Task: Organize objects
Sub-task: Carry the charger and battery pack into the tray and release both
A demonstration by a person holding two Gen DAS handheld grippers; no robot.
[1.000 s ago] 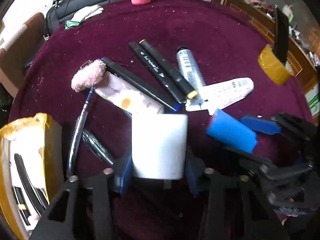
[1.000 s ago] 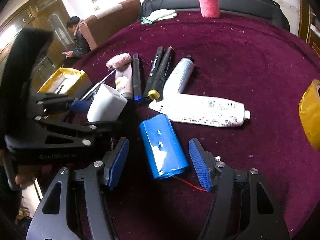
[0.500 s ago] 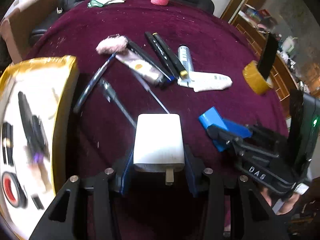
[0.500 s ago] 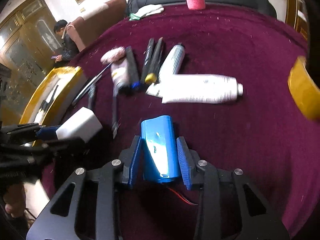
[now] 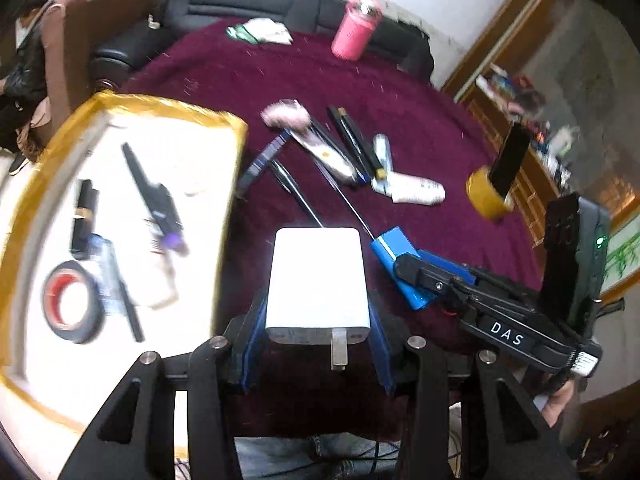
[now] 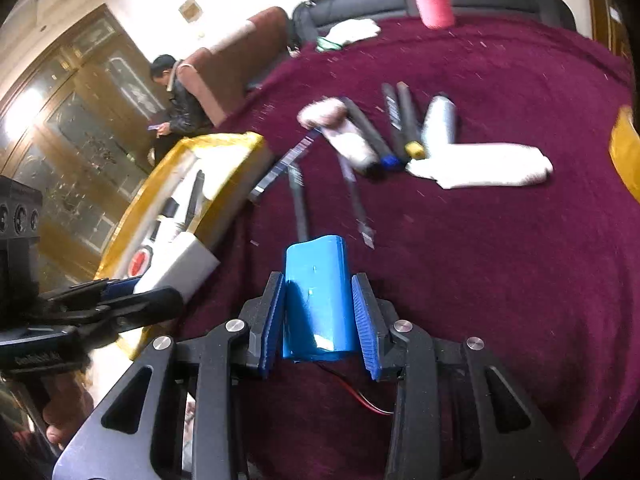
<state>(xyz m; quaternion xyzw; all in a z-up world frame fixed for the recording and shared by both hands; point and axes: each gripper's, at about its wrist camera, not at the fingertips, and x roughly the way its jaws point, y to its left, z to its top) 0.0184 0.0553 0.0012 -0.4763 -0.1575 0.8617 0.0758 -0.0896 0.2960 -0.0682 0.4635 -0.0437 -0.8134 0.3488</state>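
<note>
My left gripper is shut on a white plug-in charger, held above the maroon tablecloth with its metal prong toward the camera. Just left of it lies an open box with a yellow taped rim. My right gripper is shut on a blue battery pack, whose red wire trails back under the jaws. In the left wrist view the battery pack hangs right of the charger. In the right wrist view the charger shows at the left, beside the box.
The box holds a red-and-black tape roll and dark tools. Pens, markers, tubes and a pink fluffy brush lie mid-table. A yellow tape roll sits right, a pink bottle and gloves far. A person sits beyond the table.
The right gripper closed on the blue battery pack and lifted it. Both grippers rose and moved left, so the box now fills the left of the left wrist view.
</note>
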